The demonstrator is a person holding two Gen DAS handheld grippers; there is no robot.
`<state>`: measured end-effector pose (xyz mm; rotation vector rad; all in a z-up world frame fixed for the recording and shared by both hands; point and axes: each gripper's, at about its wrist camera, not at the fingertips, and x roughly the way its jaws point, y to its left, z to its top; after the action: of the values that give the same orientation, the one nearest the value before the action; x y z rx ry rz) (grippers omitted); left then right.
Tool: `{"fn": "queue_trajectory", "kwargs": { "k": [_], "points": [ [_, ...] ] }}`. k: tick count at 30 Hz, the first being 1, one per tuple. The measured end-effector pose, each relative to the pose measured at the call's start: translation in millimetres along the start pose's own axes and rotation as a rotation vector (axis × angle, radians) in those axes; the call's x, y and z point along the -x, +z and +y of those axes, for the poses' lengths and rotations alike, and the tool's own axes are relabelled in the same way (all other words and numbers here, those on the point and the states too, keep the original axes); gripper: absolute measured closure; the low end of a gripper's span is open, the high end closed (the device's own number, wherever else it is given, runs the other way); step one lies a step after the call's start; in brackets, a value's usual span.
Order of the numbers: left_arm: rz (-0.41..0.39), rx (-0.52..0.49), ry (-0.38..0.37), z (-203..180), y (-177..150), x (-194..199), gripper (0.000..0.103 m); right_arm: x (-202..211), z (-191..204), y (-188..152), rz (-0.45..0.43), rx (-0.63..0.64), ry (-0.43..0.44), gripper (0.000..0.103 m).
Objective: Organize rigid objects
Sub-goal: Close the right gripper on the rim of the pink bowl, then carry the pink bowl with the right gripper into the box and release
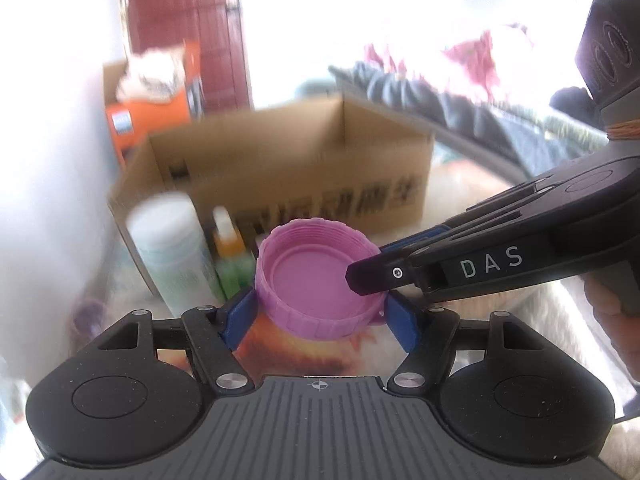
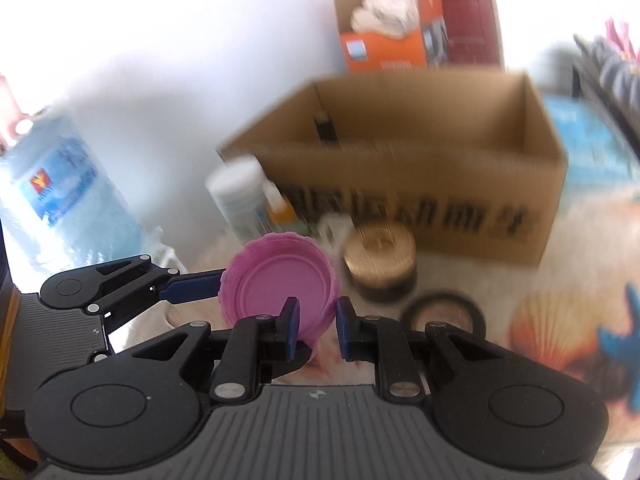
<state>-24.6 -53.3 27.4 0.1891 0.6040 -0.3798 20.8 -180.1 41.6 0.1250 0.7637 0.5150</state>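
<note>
The pink ribbed plastic screw lid (image 1: 318, 280) is held off the tabletop between the blue pads of the left claw (image 1: 320, 314), which pinches it across its width at the ribbed rim. Its hollow threaded side is turned toward the left wrist camera and tilted upward; its round axis leans up and back toward that camera, and it has no long axis.

The right claw (image 2: 317, 328) comes in from the right side of the left claw, level with the lid. Its two fingers straddle the near edge of the lid wall, one pad (image 2: 291, 330) over the hollow interior, the other outside the rim. A gap shows between the outer pad and the rim, so the right claw is spread, not clamped.

Beyond the left claw, on the patterned tabletop (image 2: 568, 320), stand a white cylindrical bottle (image 1: 172, 248) and, just beside it, a small orange-and-green bottle (image 1: 230, 256). Behind them is an open brown cardboard box (image 1: 288, 172). Ahead and right of the right claw sit a round gold tin (image 2: 378, 258) and a black-rimmed round compact (image 2: 444, 312). A large blue water jug (image 2: 60, 200) stands far left.
</note>
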Motion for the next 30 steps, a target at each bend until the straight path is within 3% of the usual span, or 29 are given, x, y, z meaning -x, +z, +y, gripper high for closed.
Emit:
{"fn": "queue_trajectory", "kwargs": {
  "k": [6,11,16,21,24,30],
  "points": [
    [-0.121,-0.018,0.048,26,52,14,0.033,18,17,61,-0.114,0.126,0.025,0.081],
    [-0.080,0.022,0.040,61,95,-20,0.033,-15,4,116,-0.081,0.113,0.063,0.081],
    [0.084,0.092,-0.026,96,124,-91,0.033,-77,-38,152,0.056,-0.038,0.112,0.081],
    [0.246,0.173,-0.074,118,122,-148,0.033,-138,-87,164,0.231,-0.219,0.190,0.081],
    [0.295,0.152,-0.053,118,119,-163,0.032,-166,-98,165,0.315,-0.249,0.205,0.082],
    [0.311,0.115,-0.045,122,113,-167,0.024,-208,-95,163,0.447,-0.225,0.188,0.082]
  ]
}}
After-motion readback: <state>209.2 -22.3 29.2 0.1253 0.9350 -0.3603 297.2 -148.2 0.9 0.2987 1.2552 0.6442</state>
